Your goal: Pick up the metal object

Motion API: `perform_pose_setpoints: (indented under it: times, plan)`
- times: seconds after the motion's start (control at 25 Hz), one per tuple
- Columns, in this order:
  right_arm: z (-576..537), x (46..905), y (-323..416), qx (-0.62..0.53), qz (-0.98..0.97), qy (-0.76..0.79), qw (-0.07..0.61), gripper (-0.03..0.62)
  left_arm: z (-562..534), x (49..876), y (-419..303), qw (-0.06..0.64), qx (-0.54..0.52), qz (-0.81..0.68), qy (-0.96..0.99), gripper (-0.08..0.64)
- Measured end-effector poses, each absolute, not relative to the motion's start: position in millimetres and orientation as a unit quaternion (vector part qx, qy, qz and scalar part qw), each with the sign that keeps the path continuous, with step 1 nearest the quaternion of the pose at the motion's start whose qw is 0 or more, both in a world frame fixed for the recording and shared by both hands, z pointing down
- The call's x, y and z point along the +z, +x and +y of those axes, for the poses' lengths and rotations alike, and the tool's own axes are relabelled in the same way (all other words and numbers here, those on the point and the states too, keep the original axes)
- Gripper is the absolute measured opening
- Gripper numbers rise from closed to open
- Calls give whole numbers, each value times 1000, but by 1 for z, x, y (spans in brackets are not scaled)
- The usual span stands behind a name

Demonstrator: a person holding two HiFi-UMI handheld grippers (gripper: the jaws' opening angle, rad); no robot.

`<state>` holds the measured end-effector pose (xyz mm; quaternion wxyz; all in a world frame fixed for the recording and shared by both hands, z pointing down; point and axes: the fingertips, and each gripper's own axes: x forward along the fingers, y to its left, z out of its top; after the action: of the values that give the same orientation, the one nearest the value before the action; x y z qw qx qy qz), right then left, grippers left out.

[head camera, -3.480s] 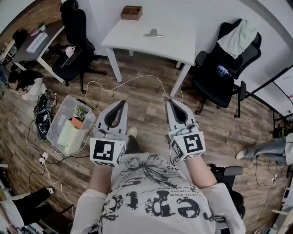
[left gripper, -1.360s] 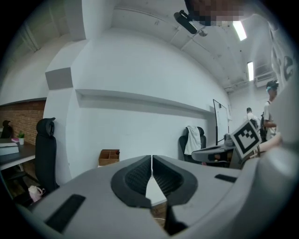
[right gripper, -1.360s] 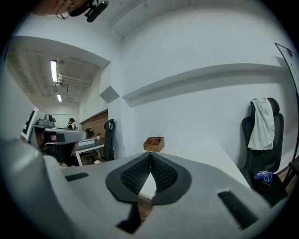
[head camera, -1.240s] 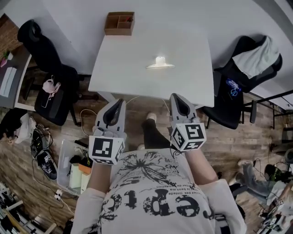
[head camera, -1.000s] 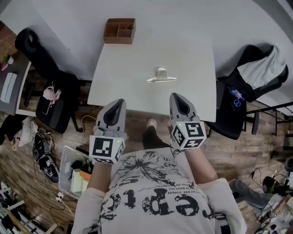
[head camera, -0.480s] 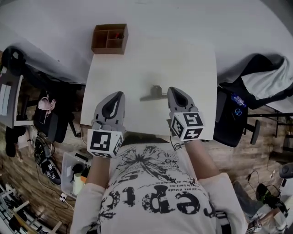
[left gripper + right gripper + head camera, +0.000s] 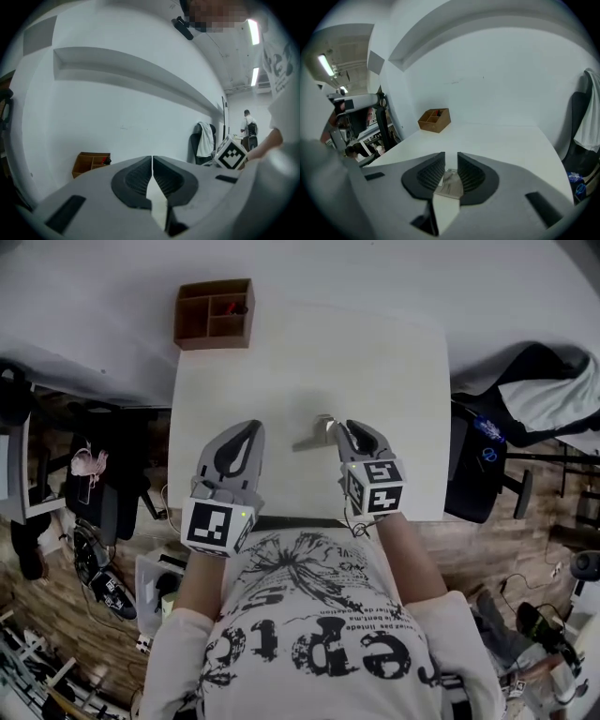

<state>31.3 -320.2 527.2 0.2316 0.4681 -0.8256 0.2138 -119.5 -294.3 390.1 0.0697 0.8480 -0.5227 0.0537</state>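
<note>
My right gripper (image 7: 345,430) has come forward since a moment ago, and its tip now meets the metal object (image 7: 312,435). Its jaws stand slightly apart, with the metal showing in the gap. My left gripper (image 7: 247,431) stays clenched and empty. The object lies on the table (image 7: 394,362), nearer me than the wooden box (image 7: 214,313) and rightward. Its long bar slants across, the right end farther from me.

The flat silver metal object (image 7: 307,440) near the middle of the white table (image 7: 281,362) is partly covered by the right tool (image 7: 343,429). In the right gripper view only a grey sliver (image 7: 449,183) shows between the parted jaws. The brown wooden compartment box (image 7: 214,313) at the table's far left corner holds something small, perhaps red, too tiny to name. The left tool (image 7: 246,431) hides part of the table's near edge.
</note>
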Motion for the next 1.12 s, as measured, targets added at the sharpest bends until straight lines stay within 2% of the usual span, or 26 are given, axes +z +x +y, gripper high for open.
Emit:
perform_pose_setpoints:
  times: [0.04,0.12,0.44,0.64,0.84,1.12]
  plan:
    - [-321,535,29,221,-821,469,240,93,-298,395,-122,73,55,-517,851,11]
    - [-324,551,25,230,-810,473,257,116,-306,402,-127,83,62,-509,854,11]
    - [-332,620,15,276,-767,482,320,278,-326,439,-145,114,91,-486,862,11]
    - [-332,647,10,306,-743,477,356,296,-335,455,-156,130,106,-482,860,11]
    - [-333,666,14,318,-718,479,393,285,-342,463,-162,148,101,-479,859,11]
    - [-334,673,13,326,-699,483,414,288,-350,468,-170,157,102,-481,857,11]
